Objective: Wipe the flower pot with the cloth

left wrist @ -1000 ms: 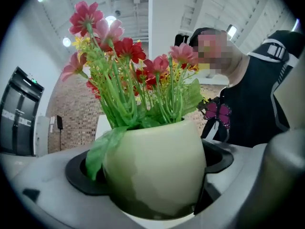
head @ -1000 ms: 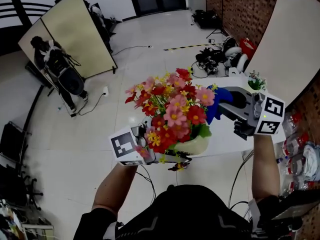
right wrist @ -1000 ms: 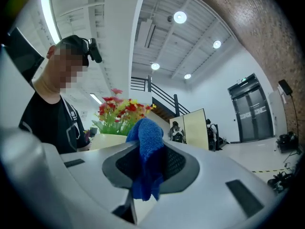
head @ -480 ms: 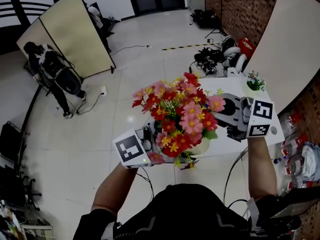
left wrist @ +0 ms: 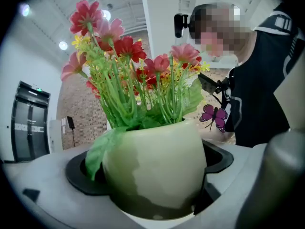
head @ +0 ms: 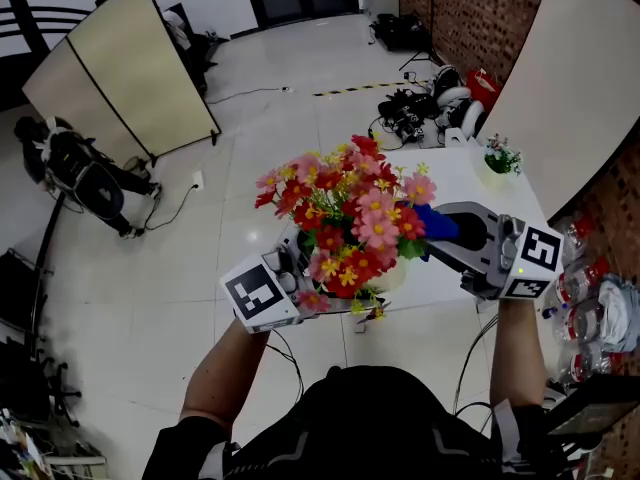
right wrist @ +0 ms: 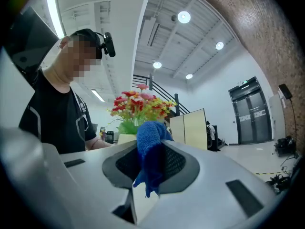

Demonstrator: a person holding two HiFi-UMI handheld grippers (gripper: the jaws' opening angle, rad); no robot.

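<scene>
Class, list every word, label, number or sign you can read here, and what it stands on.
No readable words or numbers anywhere.
Square markers on left cube and right cube: black-and-white patterns, no letters.
Green sign above the double doors: too small to read.

Bright, even indoor light. Round ceiling lamps (right wrist: 183, 16) flare white in the right gripper view. The pale floor (head: 290, 88) reads bright in the head view. Both gripper views bend strongly, with black corners. Mottled shade crosses the flower pot (left wrist: 157, 171). The cloth (right wrist: 150, 147) is sharp, the lower foreground soft.
</scene>
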